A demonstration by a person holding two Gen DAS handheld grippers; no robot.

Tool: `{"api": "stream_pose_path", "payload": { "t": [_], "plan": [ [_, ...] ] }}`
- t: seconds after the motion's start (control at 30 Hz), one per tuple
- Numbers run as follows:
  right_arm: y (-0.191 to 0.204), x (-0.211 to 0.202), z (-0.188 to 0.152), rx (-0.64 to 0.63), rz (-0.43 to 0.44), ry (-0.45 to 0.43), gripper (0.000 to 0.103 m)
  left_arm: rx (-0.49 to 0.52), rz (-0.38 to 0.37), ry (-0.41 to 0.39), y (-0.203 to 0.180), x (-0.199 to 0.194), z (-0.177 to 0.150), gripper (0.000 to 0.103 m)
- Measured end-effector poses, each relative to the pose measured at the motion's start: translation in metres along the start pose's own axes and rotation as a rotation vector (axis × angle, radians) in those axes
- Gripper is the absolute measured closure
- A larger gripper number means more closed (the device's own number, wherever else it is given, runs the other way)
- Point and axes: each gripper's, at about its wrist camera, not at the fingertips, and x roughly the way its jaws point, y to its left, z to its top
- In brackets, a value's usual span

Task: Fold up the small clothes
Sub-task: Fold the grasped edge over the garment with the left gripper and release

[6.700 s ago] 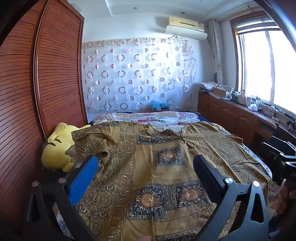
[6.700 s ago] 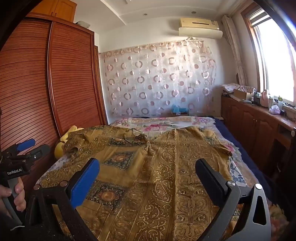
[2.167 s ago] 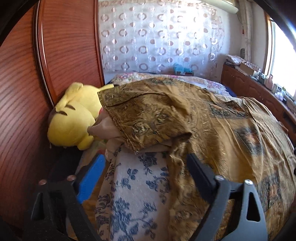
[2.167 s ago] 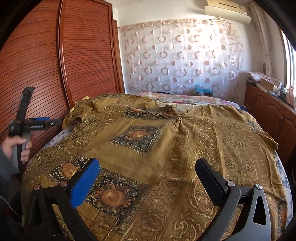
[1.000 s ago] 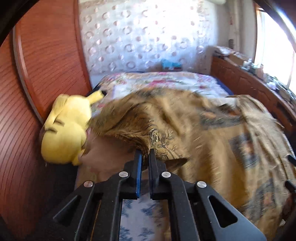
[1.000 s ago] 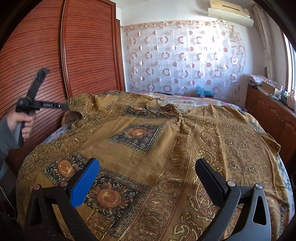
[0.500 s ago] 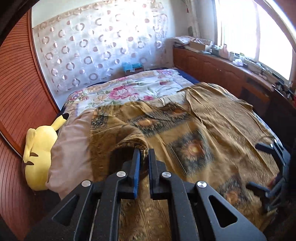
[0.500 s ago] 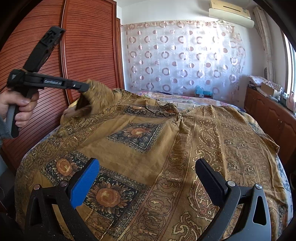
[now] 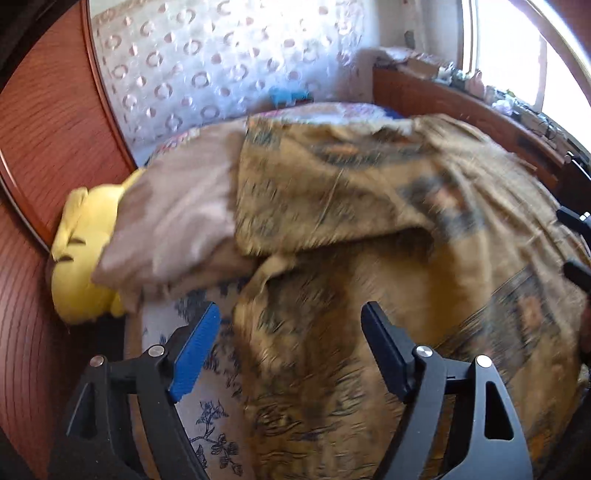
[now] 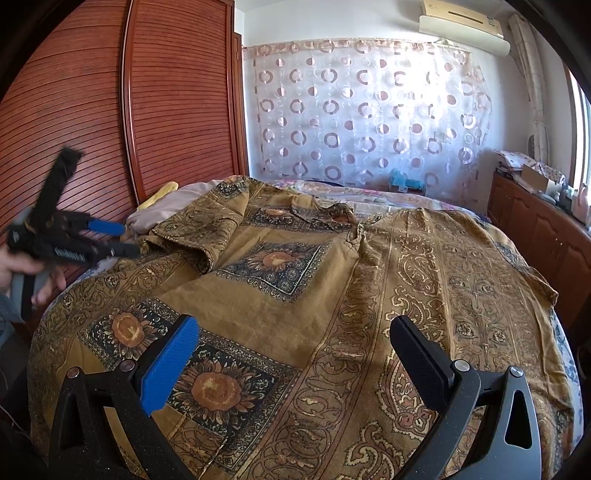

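Bed [image 10: 565, 339] bears the patterned shirt [image 10: 332, 295] (sleeve folded in); left hand-held gripper [image 9: 291, 339] opening, empty; right hand-held gripper [image 10: 295, 347] wide, empty.

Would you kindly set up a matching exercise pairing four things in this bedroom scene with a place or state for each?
Things:
1. sleeve
2. yellow plush toy
3. air conditioner
4. left claw

Places or states:
A. mounted high on the wall above the curtain
B. jaws opening, nothing between them
C. folded inward onto the shirt
D. lying at the bed's edge beside the wooden wardrobe

Pairs: 1-C, 2-D, 3-A, 4-B
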Motion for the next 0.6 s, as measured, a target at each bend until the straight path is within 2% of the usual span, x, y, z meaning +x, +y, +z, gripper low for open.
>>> {"api": "stream_pose_path", "payload": {
  "t": [0.17,0.37,0.43,0.6],
  "plan": [
    [0.002,0.004,0.009,-0.032,0.047,0.039,0.001,-0.039,-0.004,0.018,0.012,0.009,-0.008,0.024],
    [0.010,0.009,0.041,-0.103,0.124,0.052,0.003,-0.064,-0.060,0.024,0.020,0.016,-0.009,0.022],
    [0.012,0.018,0.051,-0.131,0.138,0.061,0.004,-0.063,-0.062,0.018,0.022,0.018,-0.010,0.017],
    [0.018,0.053,0.076,-0.153,0.190,0.117,0.010,-0.066,-0.062,0.017,0.024,0.019,-0.010,0.016]
  ]
}}
